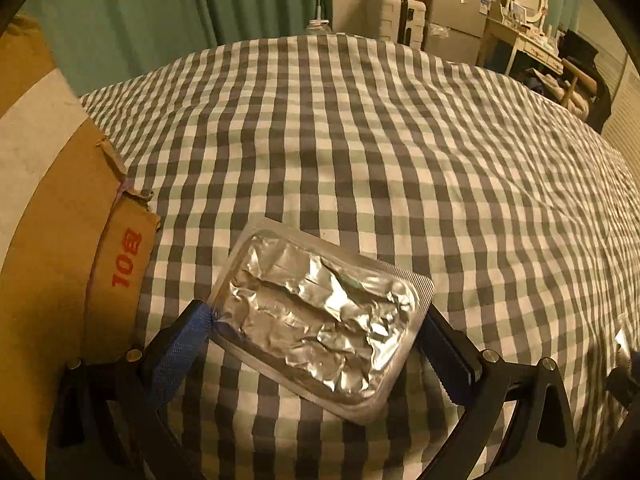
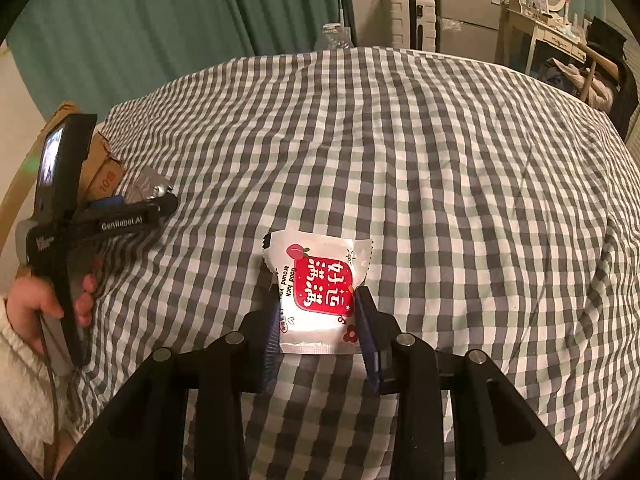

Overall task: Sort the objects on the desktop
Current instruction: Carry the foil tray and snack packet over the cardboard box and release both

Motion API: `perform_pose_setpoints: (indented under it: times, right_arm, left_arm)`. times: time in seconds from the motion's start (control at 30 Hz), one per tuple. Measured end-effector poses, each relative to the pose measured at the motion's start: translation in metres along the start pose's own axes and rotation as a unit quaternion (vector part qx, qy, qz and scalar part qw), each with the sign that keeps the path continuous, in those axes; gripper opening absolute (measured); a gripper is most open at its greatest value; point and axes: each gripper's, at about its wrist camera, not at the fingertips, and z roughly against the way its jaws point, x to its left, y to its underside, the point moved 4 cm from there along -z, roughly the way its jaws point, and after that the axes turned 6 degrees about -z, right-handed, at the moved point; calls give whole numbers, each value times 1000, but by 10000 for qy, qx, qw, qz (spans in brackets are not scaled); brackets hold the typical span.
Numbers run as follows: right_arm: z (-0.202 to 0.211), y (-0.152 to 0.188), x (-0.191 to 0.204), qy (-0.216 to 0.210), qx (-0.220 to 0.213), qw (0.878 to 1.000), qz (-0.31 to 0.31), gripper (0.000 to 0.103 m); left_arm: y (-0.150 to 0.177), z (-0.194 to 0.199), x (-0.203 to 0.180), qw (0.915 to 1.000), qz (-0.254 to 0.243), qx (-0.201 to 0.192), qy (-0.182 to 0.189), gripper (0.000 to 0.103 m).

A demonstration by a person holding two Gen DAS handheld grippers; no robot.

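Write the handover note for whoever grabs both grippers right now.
Left gripper: shut on the foil blister pack, held above the checked cloth, near the cardboard box at its left.
Right gripper: shut on the white snack packet with the red label, also clear of the cloth.
Done: both items picked up.
Left: set each one down where it belongs; the box looks the likely spot, though its inside is not visible. No other loose items are in view on the cloth.

Left gripper [image 1: 320,320] clamps foil blister pack [image 1: 320,320] (crumpled) — above checked cloth [image 1: 360,140].
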Motion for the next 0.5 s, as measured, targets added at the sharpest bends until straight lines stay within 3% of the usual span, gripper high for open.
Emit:
perform_pose_setpoints:
  times: [0.2, 0.5]
  right_arm:
    - [-4, -2, 7, -19, -11, 10000, 31, 35]
    - [13, 5, 15, -52, -104, 9999, 45, 35]
  left_arm:
    - [19, 15, -7, 9992, -111, -53, 377, 97]
    - [86, 78, -16, 9966, 35, -260, 784, 96]
